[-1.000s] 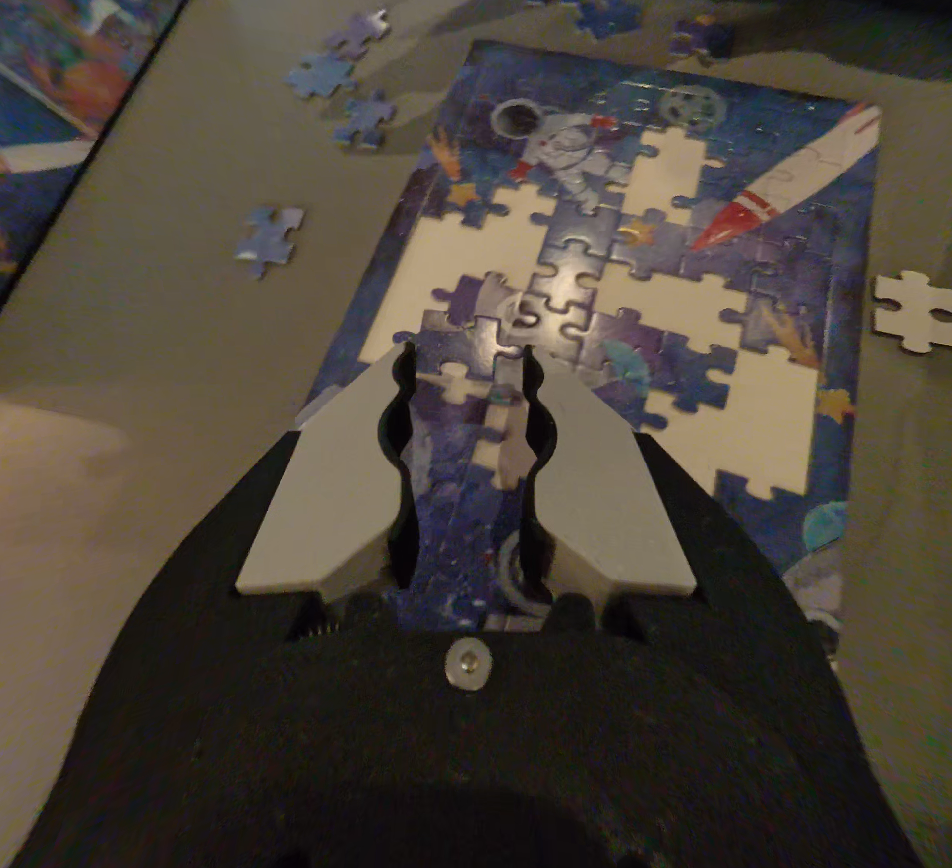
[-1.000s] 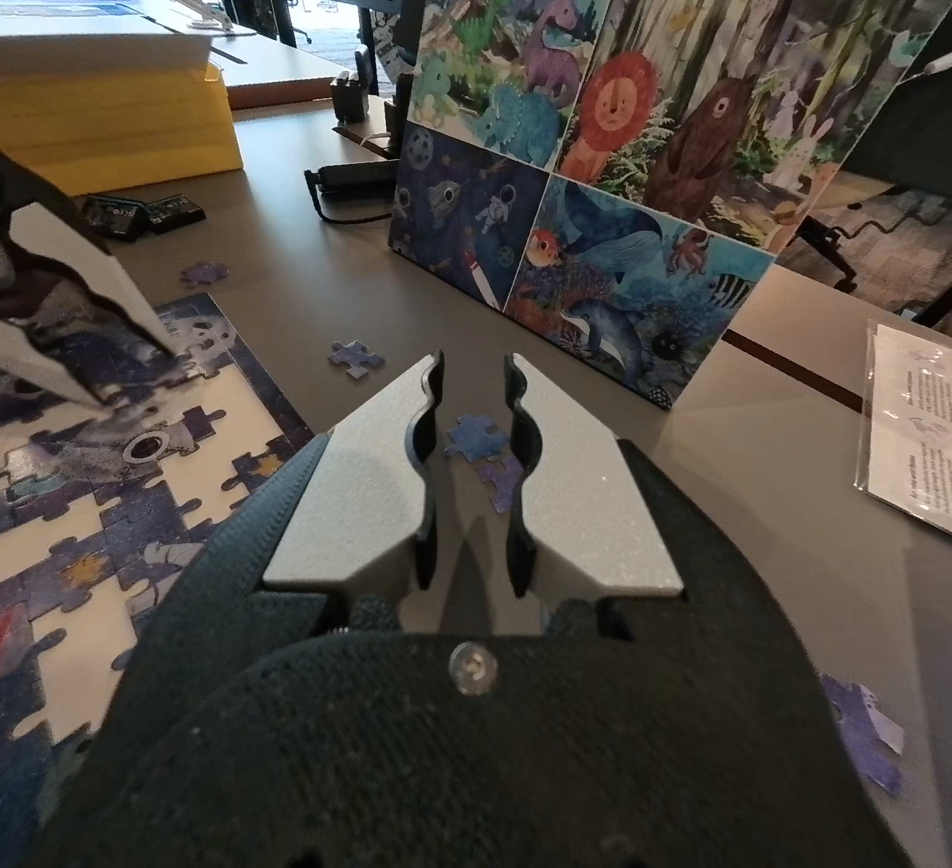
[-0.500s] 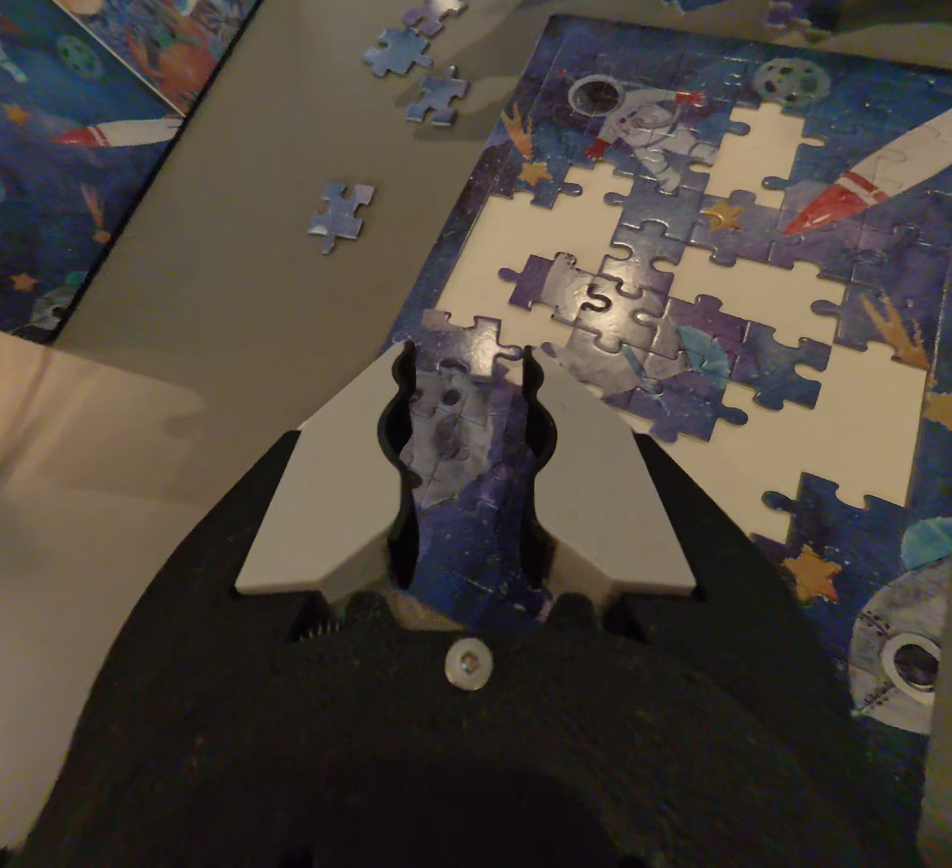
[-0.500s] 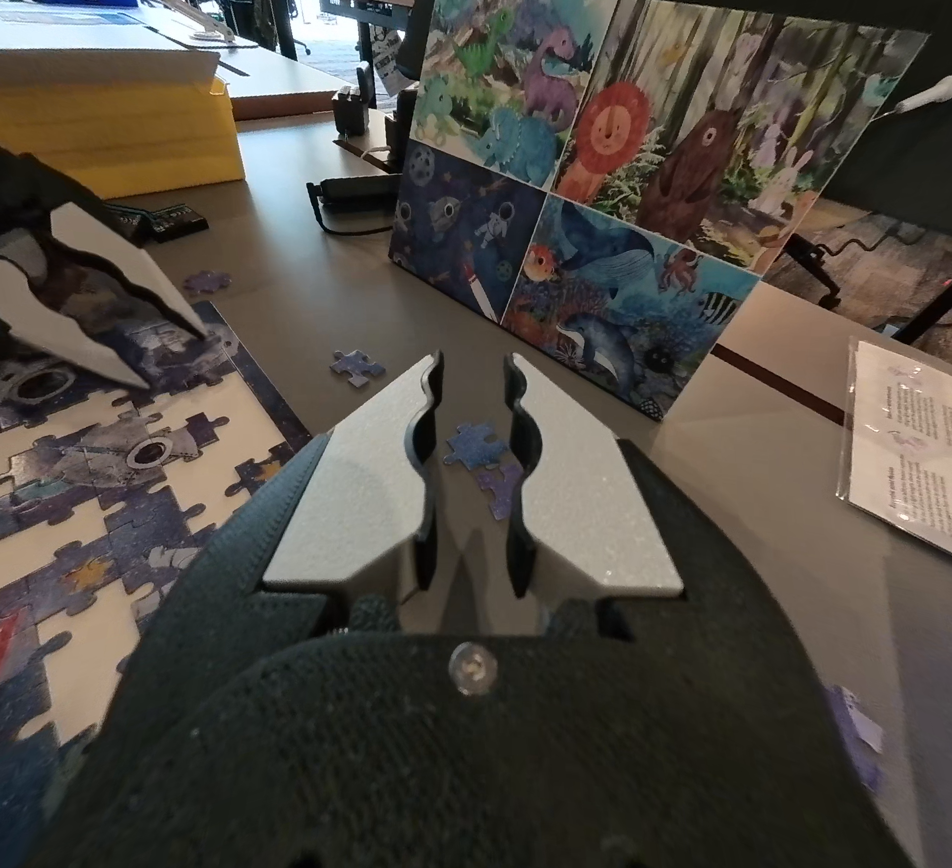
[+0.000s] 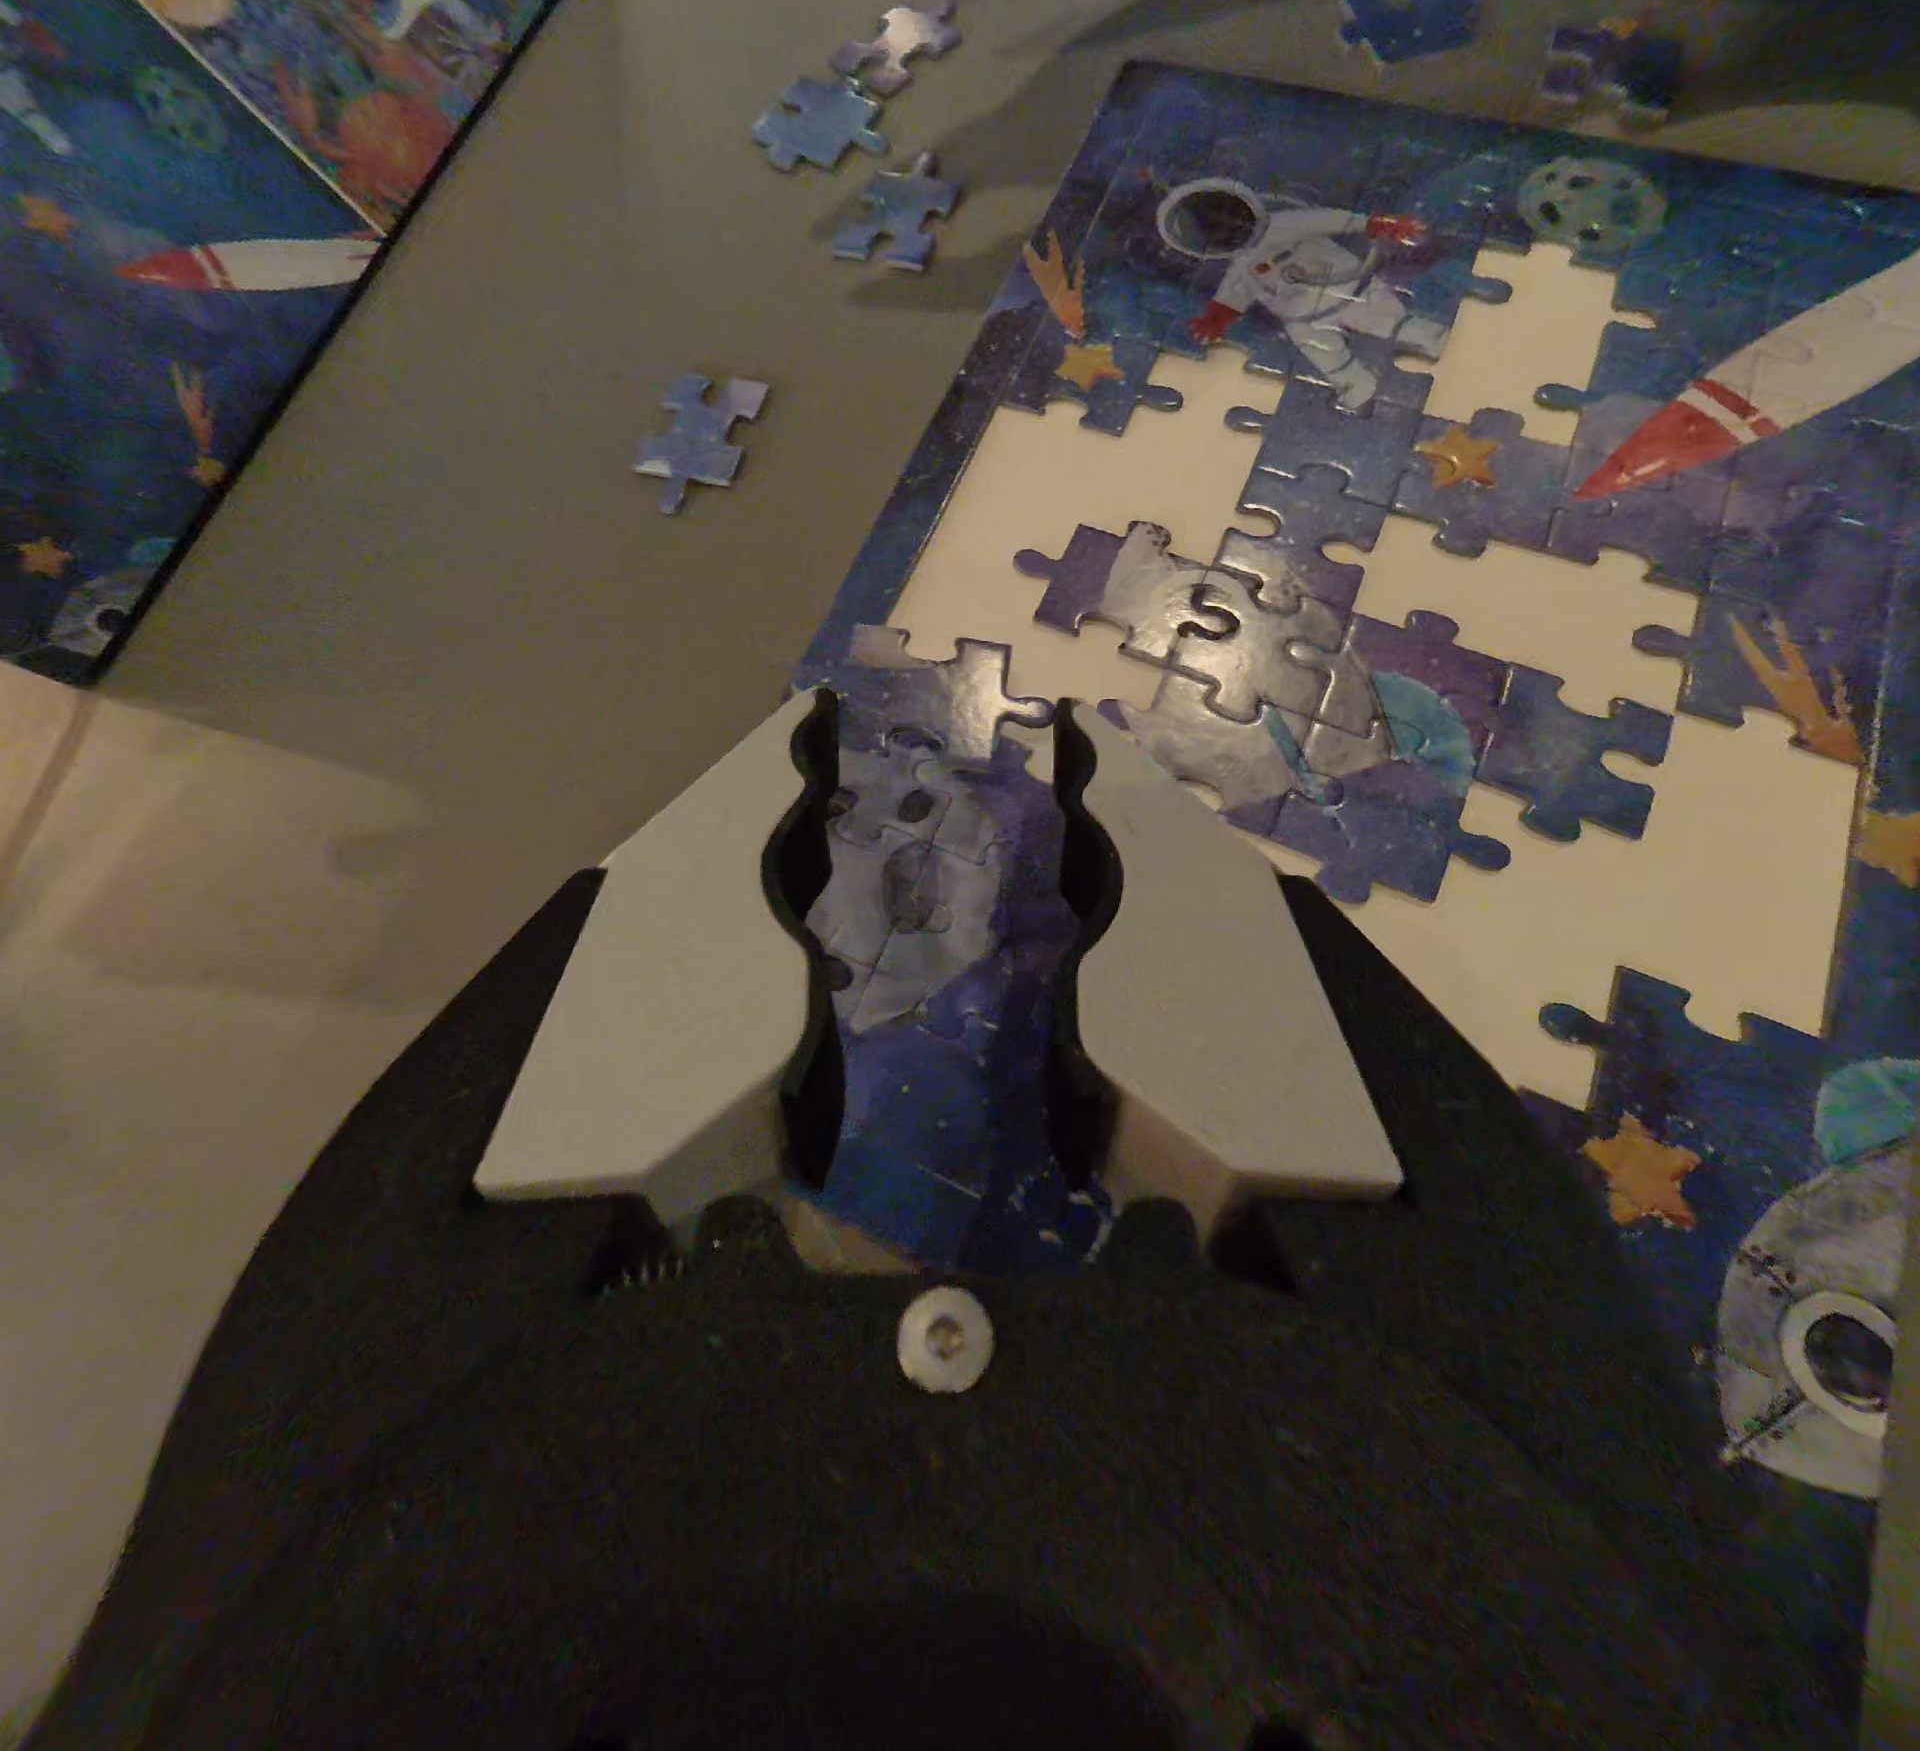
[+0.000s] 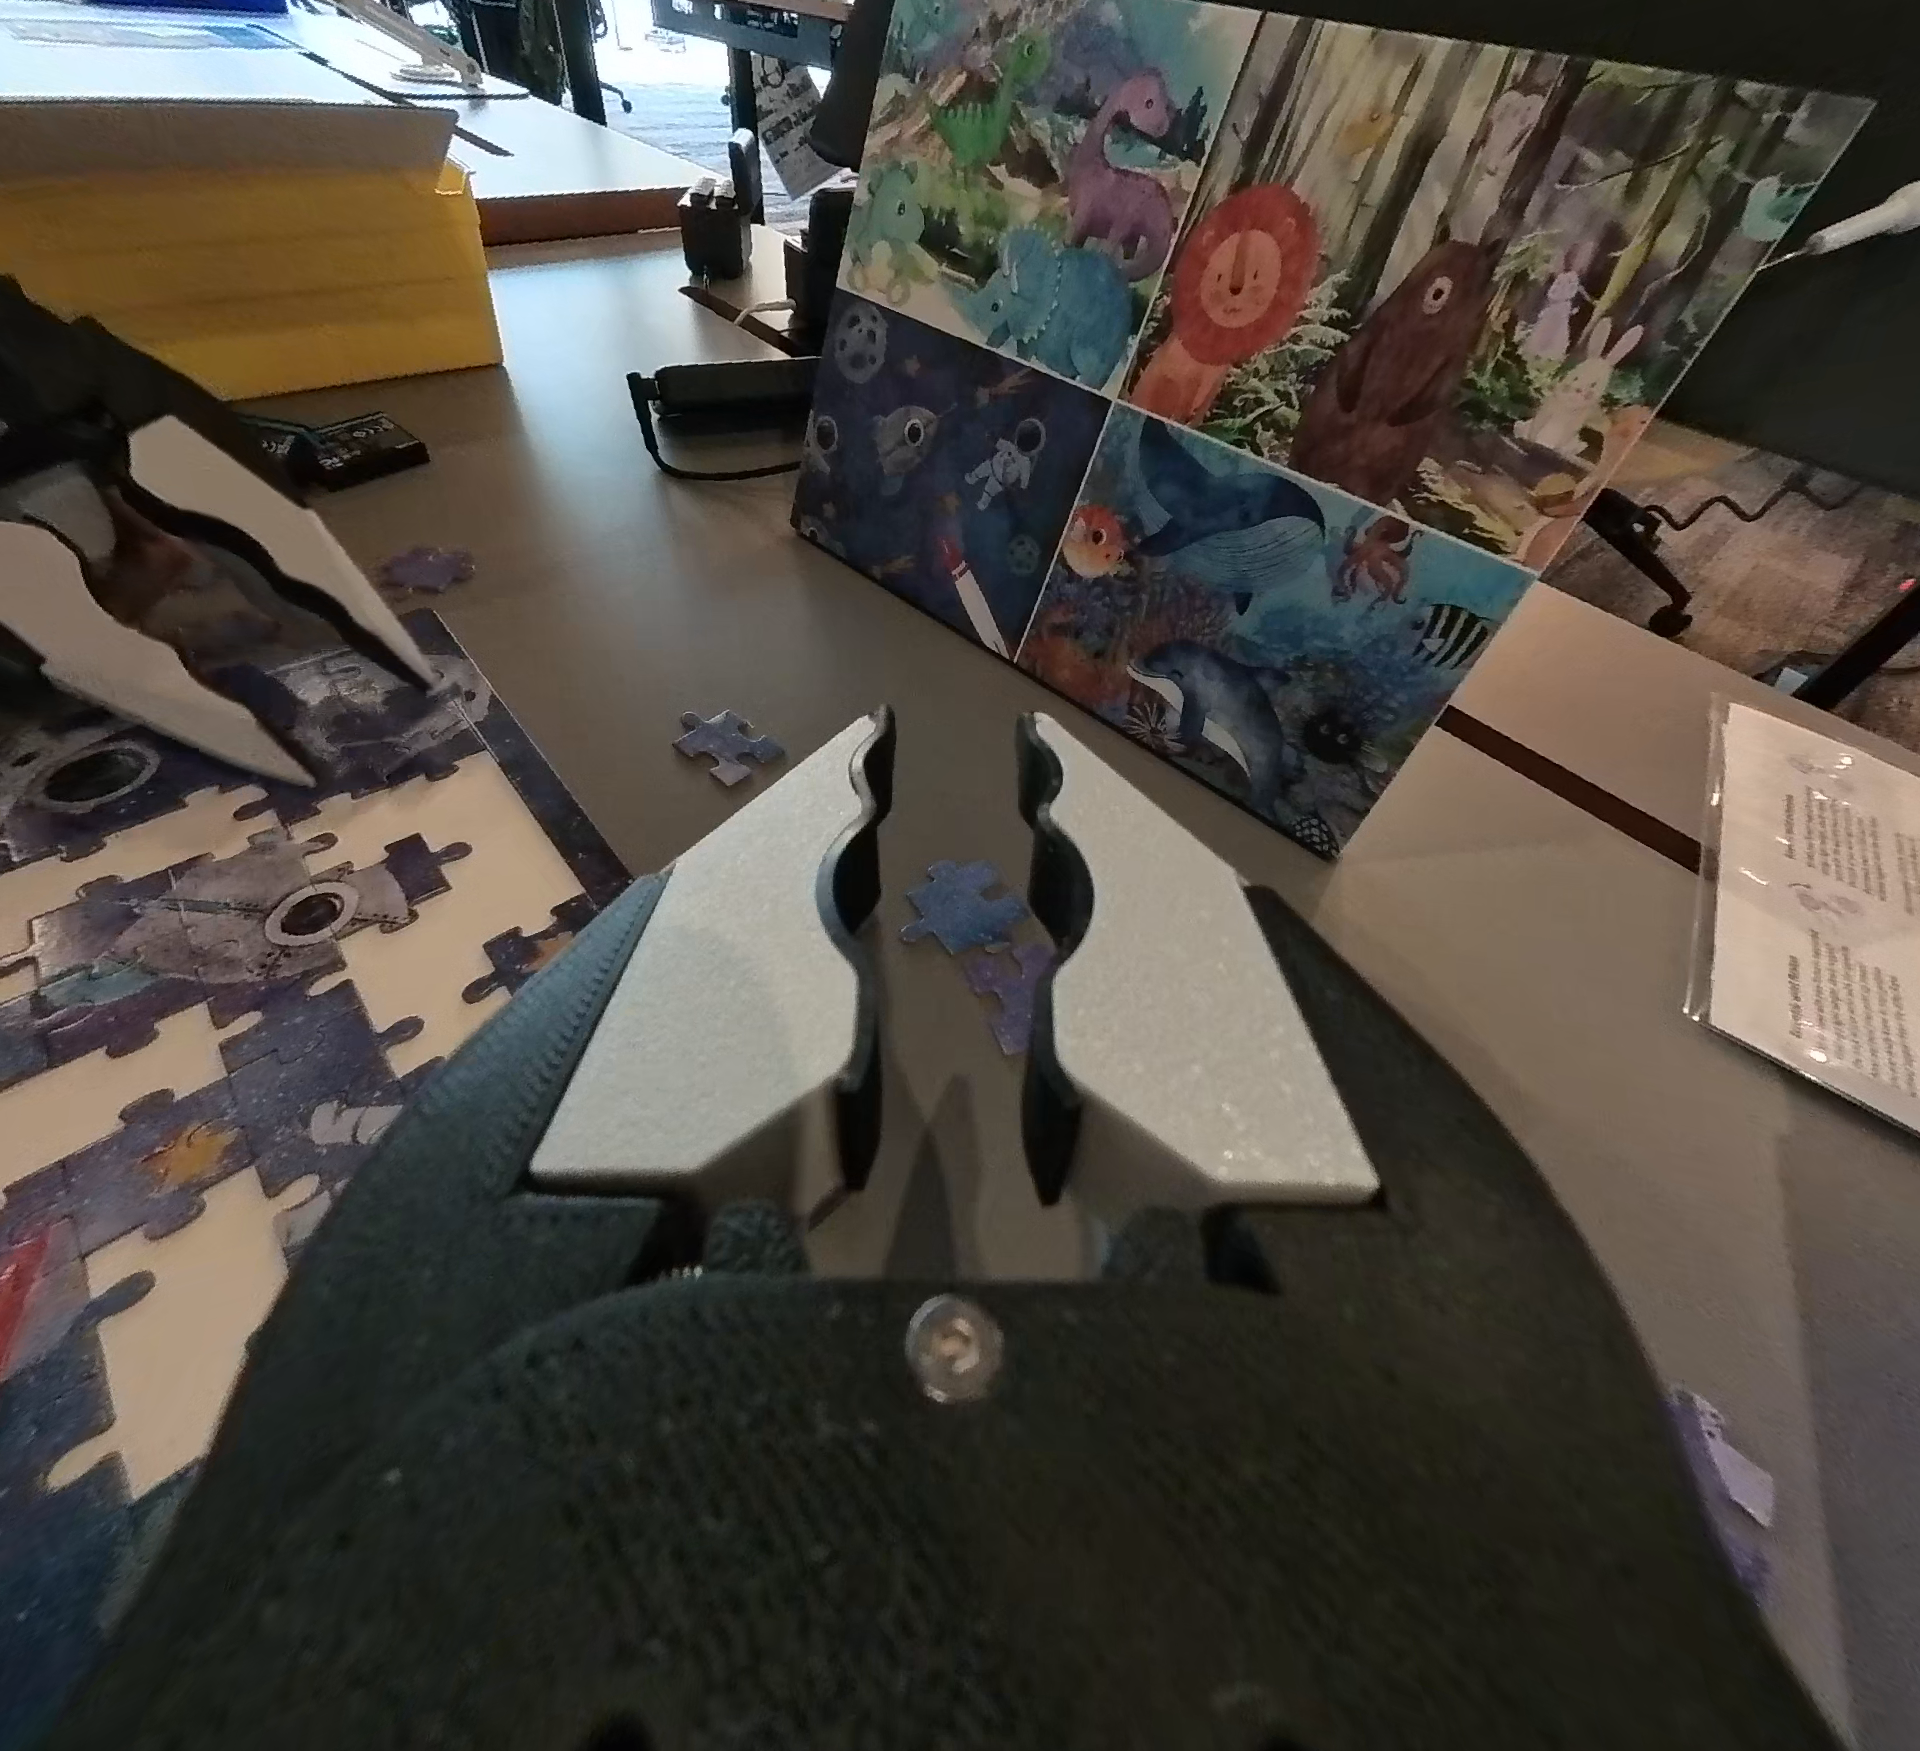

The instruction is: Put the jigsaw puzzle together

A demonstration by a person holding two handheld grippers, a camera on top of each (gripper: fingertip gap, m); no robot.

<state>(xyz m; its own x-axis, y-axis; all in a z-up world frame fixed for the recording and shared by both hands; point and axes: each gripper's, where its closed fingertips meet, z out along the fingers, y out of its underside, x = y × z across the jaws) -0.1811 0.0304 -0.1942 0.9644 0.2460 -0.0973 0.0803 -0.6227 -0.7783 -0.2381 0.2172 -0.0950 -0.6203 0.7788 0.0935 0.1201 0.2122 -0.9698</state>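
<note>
The space-themed jigsaw puzzle (image 5: 1049,496) lies on the grey table, with several cream gaps among the joined blue pieces. My left gripper (image 5: 943,714) is open and empty, its tips low over the puzzle's near-left corner. It also shows in the right wrist view (image 6: 364,730), tips down on that corner of the puzzle (image 6: 436,818). My right gripper (image 6: 954,735) is narrowly open and empty above the table beside the puzzle. A loose blue piece (image 6: 961,901) and a purple piece (image 6: 1013,995) lie on the table between its fingers.
More loose pieces lie left of the puzzle (image 5: 701,439), (image 5: 899,221), (image 5: 821,122) and beyond its far edge (image 5: 1408,23). A picture board (image 6: 1247,454) leans upright behind them. A yellow block (image 6: 239,278), a black cable (image 6: 717,387) and a laminated sheet (image 6: 1829,953) sit around. The grippers' ends are close to 20 centimetres from one another. My left gripper is the nearer one to the space-themed jigsaw puzzle (image 5: 1049,496): about 7 centimetres, against 15 centimetres.
My left gripper has moved left and lower, to the near-left corner of the puzzle, still open. My right gripper has barely moved.
</note>
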